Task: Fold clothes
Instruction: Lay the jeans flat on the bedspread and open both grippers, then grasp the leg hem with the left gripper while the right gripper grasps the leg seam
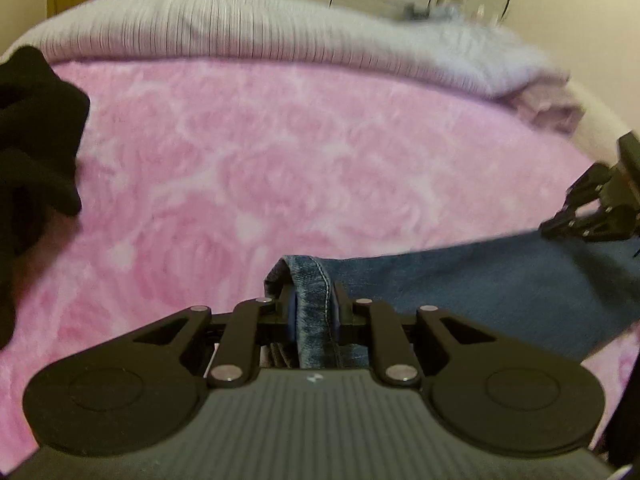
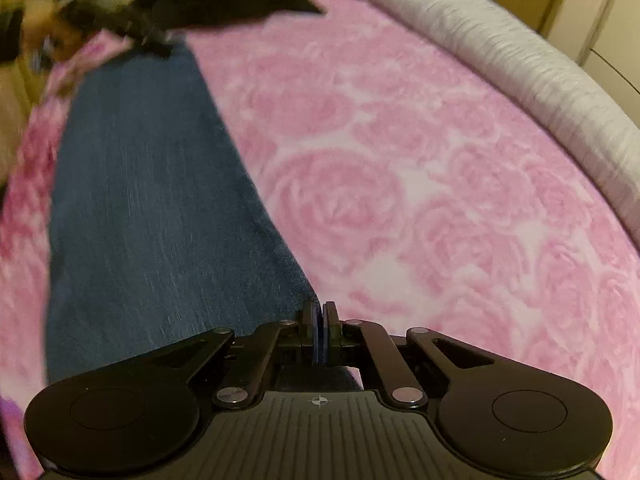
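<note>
Pink rose blanket covers the bed; jeans lie flat along its near edge. Left gripper clamps the hem. Right gripper is clenched at the opposite edge — whether denim is caught cannot be told. Recommendation: lift both ends evenly, keeping the cloth taut — avoid dragging.

Blue denim jeans, pink rose-patterned blanket (paler blotches), grey ribbed cover, black garment
</note>
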A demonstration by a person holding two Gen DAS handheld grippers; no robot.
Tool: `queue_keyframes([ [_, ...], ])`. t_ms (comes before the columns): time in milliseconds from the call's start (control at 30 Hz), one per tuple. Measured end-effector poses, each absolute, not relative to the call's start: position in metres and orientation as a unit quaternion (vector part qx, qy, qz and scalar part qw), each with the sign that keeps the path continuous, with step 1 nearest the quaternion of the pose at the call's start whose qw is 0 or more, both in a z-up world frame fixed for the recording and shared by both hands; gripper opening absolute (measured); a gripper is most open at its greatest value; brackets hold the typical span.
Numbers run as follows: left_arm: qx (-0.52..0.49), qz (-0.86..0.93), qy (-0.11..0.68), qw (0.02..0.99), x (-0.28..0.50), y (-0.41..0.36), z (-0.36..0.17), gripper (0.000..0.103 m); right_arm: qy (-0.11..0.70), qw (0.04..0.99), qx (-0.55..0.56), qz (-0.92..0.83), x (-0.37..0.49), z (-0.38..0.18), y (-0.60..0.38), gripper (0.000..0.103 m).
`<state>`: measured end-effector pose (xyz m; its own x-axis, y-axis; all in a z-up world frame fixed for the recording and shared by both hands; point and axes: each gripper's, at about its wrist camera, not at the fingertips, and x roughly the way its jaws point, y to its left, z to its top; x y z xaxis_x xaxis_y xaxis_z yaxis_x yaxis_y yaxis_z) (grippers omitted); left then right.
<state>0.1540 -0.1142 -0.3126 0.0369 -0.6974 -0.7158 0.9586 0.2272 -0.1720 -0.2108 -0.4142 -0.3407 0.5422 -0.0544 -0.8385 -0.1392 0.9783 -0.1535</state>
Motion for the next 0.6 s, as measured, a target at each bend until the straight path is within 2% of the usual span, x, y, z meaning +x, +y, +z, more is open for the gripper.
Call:
queue_keyframes([
  [100, 0.196, -0.581, 0.363, 0.702, 0.156, -0.114, -0.309, 0.020, 0.471, 0.879, -0.077, -0.006, -0.217, -0.336, -0.418, 0.010],
  [167, 0.198, -0.564, 0.357, 0.718, 0.160, -0.106, -0.299, 0.026, 0.471, 0.875, -0.095, -0.061, -0.227, -0.325, -0.414, 0.031],
  [367, 0.231, -0.544, 0.289, 0.753, 0.146, -0.056, -0.264, 0.029, 0.428, 0.896, -0.075, -0.085, -0.271, -0.290, -0.371, 0.041],
  [500, 0.303, -0.569, 0.221, 0.732, 0.101, -0.026, -0.262, 0.038, 0.406, 0.910, -0.069, -0.049, -0.282, -0.293, -0.317, 0.043],
  [600, 0.376, -0.581, 0.152, 0.706, 0.061, -0.010, -0.274, 0.038, 0.410, 0.906, -0.102, -0.018, -0.277, -0.306, -0.277, 0.045],
])
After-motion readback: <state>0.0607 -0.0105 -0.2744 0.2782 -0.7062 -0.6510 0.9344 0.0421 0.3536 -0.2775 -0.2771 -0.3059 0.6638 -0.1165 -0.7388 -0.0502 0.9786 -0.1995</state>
